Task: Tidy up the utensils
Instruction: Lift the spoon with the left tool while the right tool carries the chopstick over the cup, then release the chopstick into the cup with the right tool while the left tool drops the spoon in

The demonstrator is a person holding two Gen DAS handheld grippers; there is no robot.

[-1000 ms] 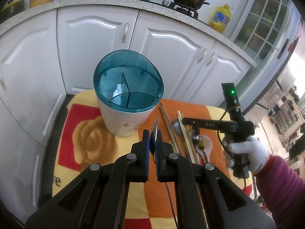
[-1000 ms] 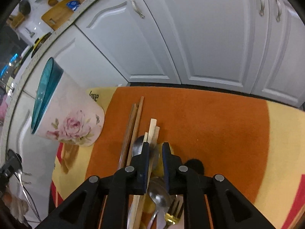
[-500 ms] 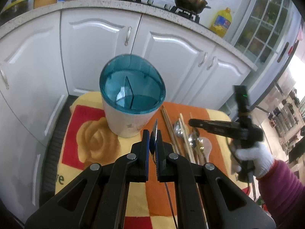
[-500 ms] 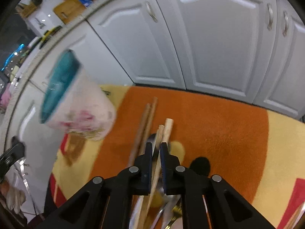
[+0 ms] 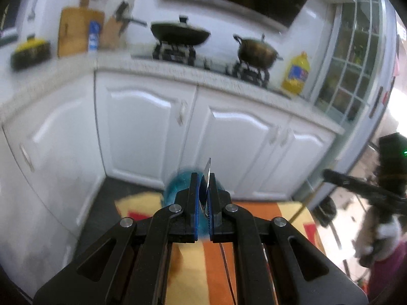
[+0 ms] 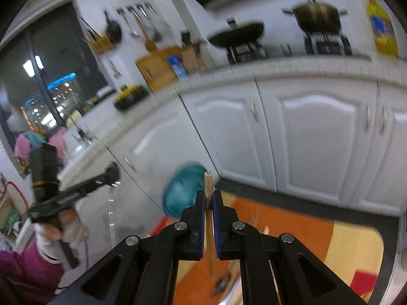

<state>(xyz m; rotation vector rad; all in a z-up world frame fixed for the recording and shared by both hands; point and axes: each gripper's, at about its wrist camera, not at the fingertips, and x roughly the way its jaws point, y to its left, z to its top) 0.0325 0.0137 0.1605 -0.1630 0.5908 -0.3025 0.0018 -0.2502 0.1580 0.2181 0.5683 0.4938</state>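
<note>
Both loaded and lifted: my left gripper (image 5: pixel 202 198) pinches a knife (image 5: pixel 206 178), my right gripper (image 6: pixel 208 203) a chopstick (image 6: pixel 208 190), so next I lower each into the holder (image 6: pixel 183 193) below.

Thin metal utensil (image 5: pixel 207 178) and wooden chopstick (image 6: pixel 208 190), both claw-pinched upright.

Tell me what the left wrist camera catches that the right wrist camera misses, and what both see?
Only the left wrist view shows the left claw shut on a thin metal utensil, plus a glass-paned cabinet. Only the right wrist view shows the right claw shut on a wooden chopstick, a dark window and hanging kitchen tools. Both show the teal-rimmed holder, black wok, brass pot, yellow oil bottle and orange mat.
</note>
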